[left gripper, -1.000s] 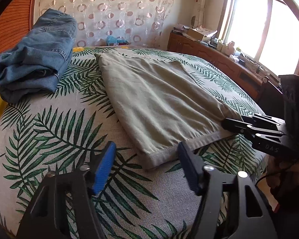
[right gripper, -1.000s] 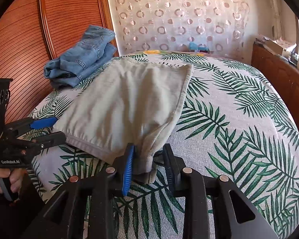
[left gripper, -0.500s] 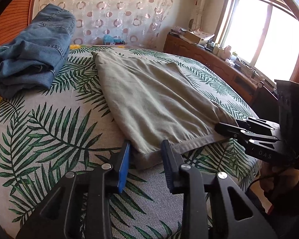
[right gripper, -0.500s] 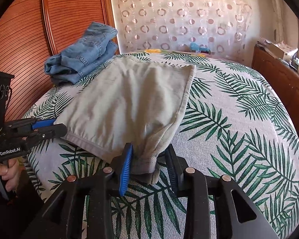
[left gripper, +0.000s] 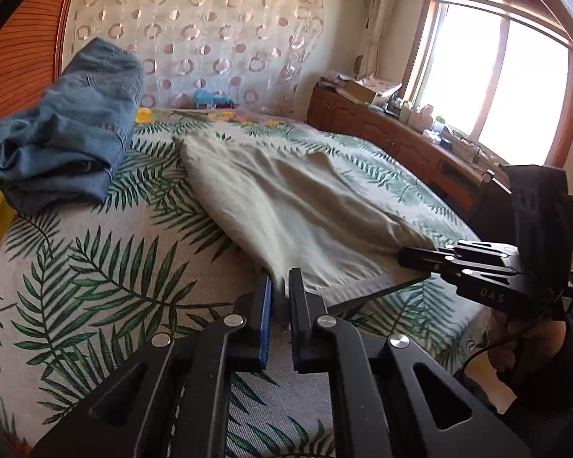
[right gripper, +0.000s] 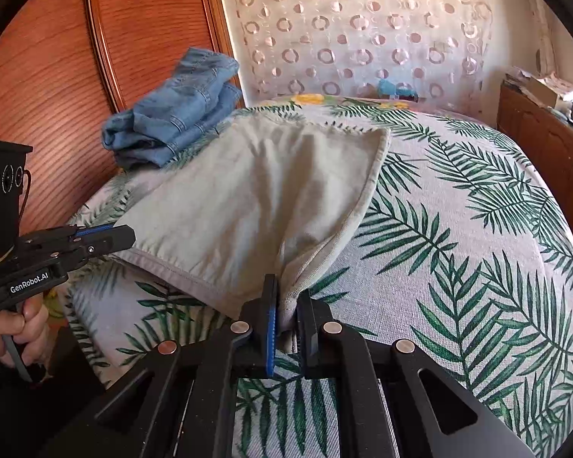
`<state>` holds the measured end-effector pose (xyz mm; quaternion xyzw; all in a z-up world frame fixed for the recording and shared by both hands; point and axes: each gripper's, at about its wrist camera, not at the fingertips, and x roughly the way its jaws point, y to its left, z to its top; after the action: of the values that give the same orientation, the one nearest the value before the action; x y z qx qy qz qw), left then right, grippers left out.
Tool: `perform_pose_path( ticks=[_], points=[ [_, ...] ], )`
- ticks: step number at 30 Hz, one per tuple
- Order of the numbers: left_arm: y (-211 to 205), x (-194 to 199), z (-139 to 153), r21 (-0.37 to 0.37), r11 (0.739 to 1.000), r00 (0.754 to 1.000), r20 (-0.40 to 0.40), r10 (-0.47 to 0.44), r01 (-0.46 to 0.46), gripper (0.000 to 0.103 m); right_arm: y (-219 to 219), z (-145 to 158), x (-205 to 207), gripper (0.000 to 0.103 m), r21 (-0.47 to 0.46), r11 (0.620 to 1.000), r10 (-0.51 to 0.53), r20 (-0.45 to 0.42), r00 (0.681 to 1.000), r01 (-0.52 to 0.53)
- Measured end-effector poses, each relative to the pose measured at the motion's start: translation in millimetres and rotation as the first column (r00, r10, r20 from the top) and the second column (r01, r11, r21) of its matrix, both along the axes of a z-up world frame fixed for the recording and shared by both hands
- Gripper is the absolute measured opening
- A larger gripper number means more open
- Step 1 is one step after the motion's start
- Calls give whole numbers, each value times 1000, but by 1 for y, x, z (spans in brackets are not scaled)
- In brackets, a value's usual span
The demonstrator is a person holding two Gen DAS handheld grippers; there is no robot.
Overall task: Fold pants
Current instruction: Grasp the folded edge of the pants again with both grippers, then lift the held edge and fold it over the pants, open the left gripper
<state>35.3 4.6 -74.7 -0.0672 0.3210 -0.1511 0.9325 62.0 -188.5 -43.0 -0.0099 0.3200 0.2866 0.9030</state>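
With the left tongs (left gripper: 280, 293) and right tongs (right gripper: 286, 297) each just closed tight on a near hem corner of the grey pants (left gripper: 286, 206) lying on the bed (left gripper: 95, 267), lift both evenly and carry the hem toward the far edge, clear of the jeans (left gripper: 68, 133).

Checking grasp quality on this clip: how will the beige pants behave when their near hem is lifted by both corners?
Probably floppy: the beige pants already pucker where the right hand-held gripper pinches them. The hem between it and the left hand-held gripper will likely sag. They look thin and light, so should trail easily.
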Motion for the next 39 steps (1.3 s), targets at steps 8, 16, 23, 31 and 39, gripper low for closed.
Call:
perform_pose_path(
  ticks=[8,16,23,31,39],
  points=[
    [3,-18,42,-26,999,996,87,-18,21,9,-13,34,-22,7,45,999,12,70,997,-15],
    [1,-25,59,3,1000,992,127,-24,24,9,-33,59,-43,7,80,996,23,129,991,-33],
    [-6,-31,68,20,999,988,144,-51,49,9,-42,68,-54,7,91,995,17,155,988,-31],
    [-7,-43,87,24,998,981,186,-61,57,9,-46,81,-66,7,98,994,26,190,981,-45],
    [-11,-52,99,14,996,973,213,-90,89,9,-48,86,-77,7,87,994,47,219,975,-68]
  ],
)
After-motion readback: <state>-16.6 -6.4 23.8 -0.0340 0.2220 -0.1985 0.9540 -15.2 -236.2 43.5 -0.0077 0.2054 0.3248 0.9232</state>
